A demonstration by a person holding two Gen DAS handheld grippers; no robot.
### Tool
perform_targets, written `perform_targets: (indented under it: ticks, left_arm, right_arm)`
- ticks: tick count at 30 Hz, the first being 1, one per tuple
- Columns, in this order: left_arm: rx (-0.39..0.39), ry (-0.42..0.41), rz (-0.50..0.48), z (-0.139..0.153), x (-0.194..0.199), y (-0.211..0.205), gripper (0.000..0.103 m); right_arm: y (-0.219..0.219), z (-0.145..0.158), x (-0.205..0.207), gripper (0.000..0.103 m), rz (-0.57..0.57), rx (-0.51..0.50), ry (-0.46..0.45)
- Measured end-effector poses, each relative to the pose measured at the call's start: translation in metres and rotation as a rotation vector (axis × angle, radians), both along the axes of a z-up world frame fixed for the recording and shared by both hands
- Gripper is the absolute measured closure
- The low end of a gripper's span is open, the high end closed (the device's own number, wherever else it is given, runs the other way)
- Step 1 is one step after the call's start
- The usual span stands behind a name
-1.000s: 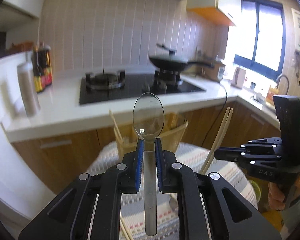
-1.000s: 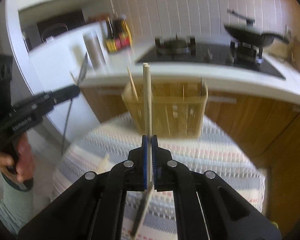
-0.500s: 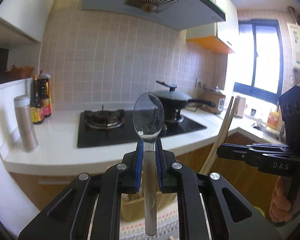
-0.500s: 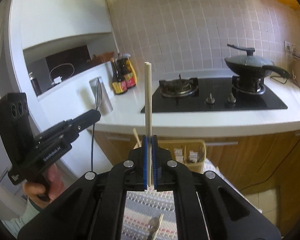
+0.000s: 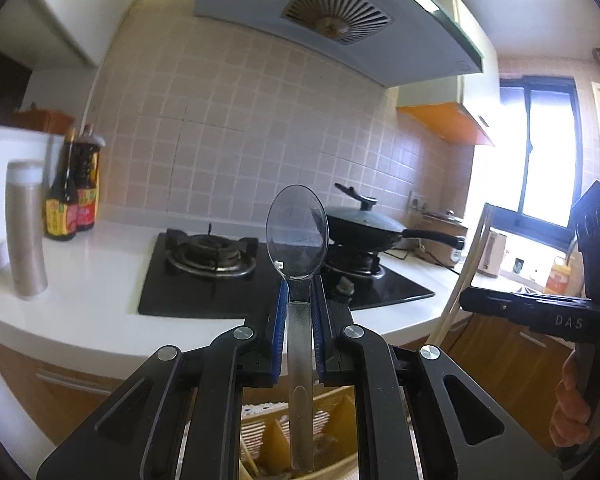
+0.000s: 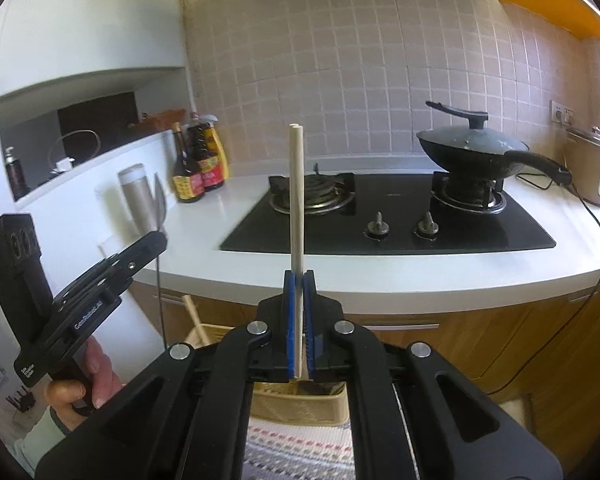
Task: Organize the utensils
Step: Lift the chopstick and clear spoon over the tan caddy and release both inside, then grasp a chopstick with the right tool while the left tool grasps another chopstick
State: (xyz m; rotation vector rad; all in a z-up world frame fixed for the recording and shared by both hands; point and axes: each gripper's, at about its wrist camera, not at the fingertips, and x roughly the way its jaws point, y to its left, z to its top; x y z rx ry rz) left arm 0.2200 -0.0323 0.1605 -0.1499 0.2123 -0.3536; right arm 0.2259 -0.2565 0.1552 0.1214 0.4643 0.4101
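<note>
Daylight pours through the window, blowing out its panes and the counter beneath. Fisheye bending curves the tiled wall; black vignette fills the corners (the steel flask smears slightly).

Right hand-held gripper clamped on upright chopsticks — basket below, left hand-held gripper w/ spoon.

Clear spoon between blue pads; pale wooden chopsticks. Beyond: black hob, white counter, pinkish-beige tiles; near, a striped cloth under a tan basket.
</note>
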Motion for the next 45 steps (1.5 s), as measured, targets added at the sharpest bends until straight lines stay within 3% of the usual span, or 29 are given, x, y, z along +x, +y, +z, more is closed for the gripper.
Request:
perform_targets:
  ticks: [12, 18, 22, 23, 25, 26, 30, 41, 42, 44, 45]
  left_arm:
    - [0.024, -0.027, 0.043, -0.036, 0.018, 0.000, 0.093]
    - [0.008, 0.004, 0.023, -0.044, 0.018, 0.005, 0.091]
    - [-0.026, 0.028, -0.002, -0.043, 0.013, 0.015, 0.071]
    - [-0.033, 0.032, -0.007, -0.042, 0.010, 0.017, 0.068]
    - [-0.051, 0.036, -0.017, -0.039, 0.003, 0.023, 0.050]
    - [-0.058, 0.036, -0.024, -0.036, -0.001, 0.026, 0.047]
    - [-0.063, 0.034, -0.053, -0.025, -0.024, 0.035, 0.031]
    - [-0.072, 0.023, -0.063, 0.012, -0.086, 0.056, 0.027]
    - [-0.070, 0.019, -0.061, 0.015, -0.091, 0.058, 0.027]
    - [-0.067, 0.008, -0.058, 0.023, -0.104, 0.062, 0.027]
    - [-0.064, 0.004, -0.056, 0.026, -0.109, 0.063, 0.027]
  right_arm:
    - [0.014, -0.040, 0.039, 0.100, -0.028, -0.082, 0.040]
    - [0.015, -0.048, 0.041, 0.100, -0.017, -0.074, 0.072]
    - [0.013, -0.050, 0.031, 0.098, -0.010, -0.065, 0.089]
    - [0.012, -0.051, 0.028, 0.094, -0.004, -0.063, 0.096]
    - [0.010, -0.053, 0.022, 0.082, 0.012, -0.050, 0.116]
    - [0.009, -0.054, 0.020, 0.078, 0.014, -0.046, 0.123]
    - [0.006, -0.055, 0.000, 0.078, 0.020, -0.040, 0.134]
    - [0.018, -0.047, -0.062, 0.076, 0.050, -0.074, 0.164]
    - [0.019, -0.046, -0.067, 0.074, 0.050, -0.080, 0.165]
    - [0.022, -0.044, -0.079, 0.053, 0.045, -0.089, 0.163]
    - [0.023, -0.043, -0.083, 0.048, 0.043, -0.089, 0.159]
